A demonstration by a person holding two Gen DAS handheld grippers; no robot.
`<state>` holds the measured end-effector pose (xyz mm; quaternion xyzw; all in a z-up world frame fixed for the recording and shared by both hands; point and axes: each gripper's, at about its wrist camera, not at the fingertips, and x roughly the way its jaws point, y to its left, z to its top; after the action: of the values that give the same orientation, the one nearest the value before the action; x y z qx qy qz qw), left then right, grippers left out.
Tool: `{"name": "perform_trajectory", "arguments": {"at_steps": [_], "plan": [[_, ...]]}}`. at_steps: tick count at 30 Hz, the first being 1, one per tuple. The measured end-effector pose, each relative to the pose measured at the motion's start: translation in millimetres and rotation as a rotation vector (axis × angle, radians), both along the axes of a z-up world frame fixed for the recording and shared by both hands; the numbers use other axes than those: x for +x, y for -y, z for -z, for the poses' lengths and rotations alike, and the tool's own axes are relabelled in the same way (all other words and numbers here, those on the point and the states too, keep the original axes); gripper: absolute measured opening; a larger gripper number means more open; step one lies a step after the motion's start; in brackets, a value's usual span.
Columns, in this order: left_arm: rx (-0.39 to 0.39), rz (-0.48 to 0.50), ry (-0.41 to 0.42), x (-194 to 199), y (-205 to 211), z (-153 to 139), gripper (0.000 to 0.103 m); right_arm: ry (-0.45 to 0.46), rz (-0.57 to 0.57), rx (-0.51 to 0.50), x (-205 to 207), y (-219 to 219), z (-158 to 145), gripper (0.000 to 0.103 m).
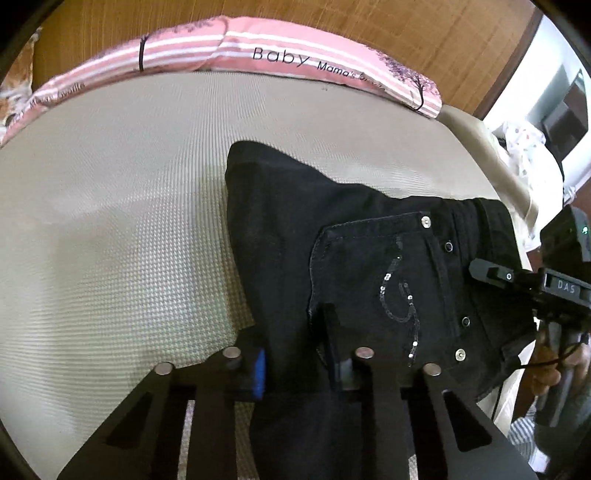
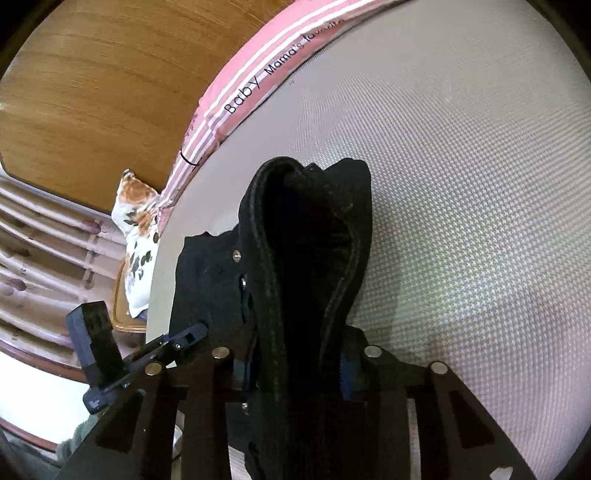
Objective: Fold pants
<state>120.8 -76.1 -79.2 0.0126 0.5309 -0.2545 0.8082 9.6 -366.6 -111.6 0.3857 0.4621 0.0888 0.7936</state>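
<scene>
Black pants point(image 1: 351, 240) with a sequin-trimmed back pocket point(image 1: 384, 280) lie on the beige mattress point(image 1: 110, 221). My left gripper point(image 1: 295, 354) is shut on a fold of the pants near the pocket's lower edge. The right gripper shows at the right edge of the left wrist view point(image 1: 491, 273), at the waistband. In the right wrist view my right gripper point(image 2: 295, 369) is shut on the waistband of the pants point(image 2: 303, 240), which bulges up between the fingers. The left gripper point(image 2: 184, 336) shows at the left there, on the cloth.
A pink striped pillow point(image 1: 258, 55) lies along the far edge of the mattress against a wooden headboard point(image 1: 332, 26). A floral cushion point(image 2: 136, 221) and curtains point(image 2: 37, 258) are beyond the mattress side. The mattress edge point(image 1: 491, 155) is close to the waistband.
</scene>
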Motion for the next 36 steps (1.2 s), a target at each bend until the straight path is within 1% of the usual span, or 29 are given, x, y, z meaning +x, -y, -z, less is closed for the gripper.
{"name": "perform_trajectory", "arguments": {"at_steps": [3, 8, 12, 17, 21, 25, 31, 34, 36], "plan": [[0.001, 0.007, 0.019, -3.0, 0.8, -6.8, 0.019, 0.004, 0.005, -0.013, 0.8, -5.4, -11.1, 0.027], [-0.005, 0.005, 0.049, -5.9, -9.8, -18.0, 0.018, 0.019, -0.021, -0.027, 12.5, -22.1, -26.9, 0.026], [-0.013, -0.033, 0.076, 4.2, -32.4, -28.4, 0.017, 0.023, -0.044, 0.009, 32.2, -35.6, -28.4, 0.025], [0.008, -0.098, 0.104, 35.6, -64.0, -36.4, 0.017, 0.043, -0.089, 0.035, 79.1, -63.9, -28.5, 0.025], [0.028, -0.139, 0.134, 64.6, -82.8, -39.7, 0.017, 0.051, -0.124, 0.042, 126.8, -84.7, -27.2, 0.025], [0.027, -0.175, 0.139, 91.7, -98.0, -40.1, 0.017, 0.048, -0.148, 0.044, 167.1, -99.5, -25.7, 0.025], [0.030, -0.202, 0.149, 120.3, -108.5, -39.2, 0.017, 0.052, -0.174, 0.017, 207.1, -108.7, -28.1, 0.023], [0.033, -0.205, 0.145, 132.2, -109.2, -33.9, 0.018, 0.050, -0.178, -0.004, 218.6, -108.5, -27.3, 0.023], [0.037, -0.208, 0.133, 139.0, -109.5, -24.9, 0.018, 0.046, -0.180, -0.034, 222.7, -108.8, -23.4, 0.023]]}}
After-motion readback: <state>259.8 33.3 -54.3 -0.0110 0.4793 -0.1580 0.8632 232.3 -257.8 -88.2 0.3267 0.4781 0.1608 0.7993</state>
